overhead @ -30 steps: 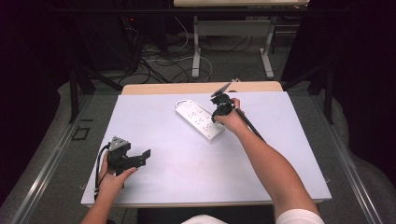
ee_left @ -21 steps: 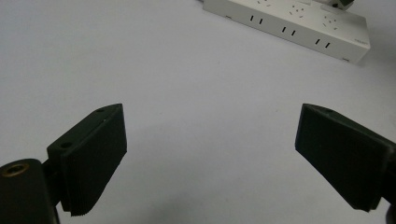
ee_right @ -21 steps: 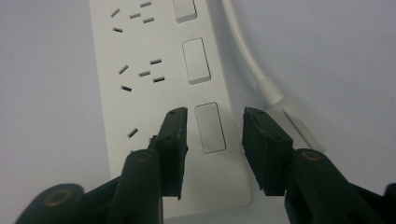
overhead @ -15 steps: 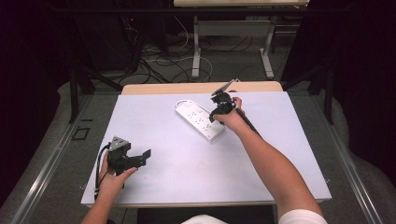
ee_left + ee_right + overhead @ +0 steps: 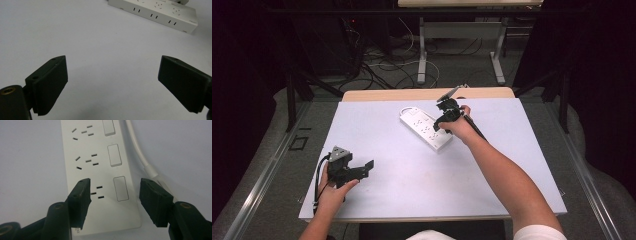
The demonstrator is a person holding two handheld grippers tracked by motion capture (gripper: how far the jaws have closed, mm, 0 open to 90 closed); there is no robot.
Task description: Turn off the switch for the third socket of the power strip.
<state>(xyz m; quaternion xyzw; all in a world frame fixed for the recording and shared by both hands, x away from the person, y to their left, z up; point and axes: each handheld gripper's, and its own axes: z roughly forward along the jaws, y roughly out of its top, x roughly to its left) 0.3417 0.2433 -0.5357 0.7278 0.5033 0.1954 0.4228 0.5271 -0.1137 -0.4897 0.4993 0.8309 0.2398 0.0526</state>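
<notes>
- The right gripper [image 5: 113, 195] is hovering over the near end of the white power strip [image 5: 100, 177], jaws half-open and just been opening, pads touching nothing.
- Judged step: pressing or gripping a rocker switch [image 5: 120, 188]; centring over it is helping.
- The left gripper [image 5: 112, 85] is resting wide, empty, on the table [image 5: 377, 200].
- Counting: one strip, three switches showing, two grippers.

Both grippers black: left gripper [image 5: 362, 169] carries a grey three-cornered plate, black cable trailing. Jaws blocky, ribbed pads [image 5: 53, 85], brass-looking screws. White short sleeve [image 5: 539, 232], seemingly, on right arm.
</notes>
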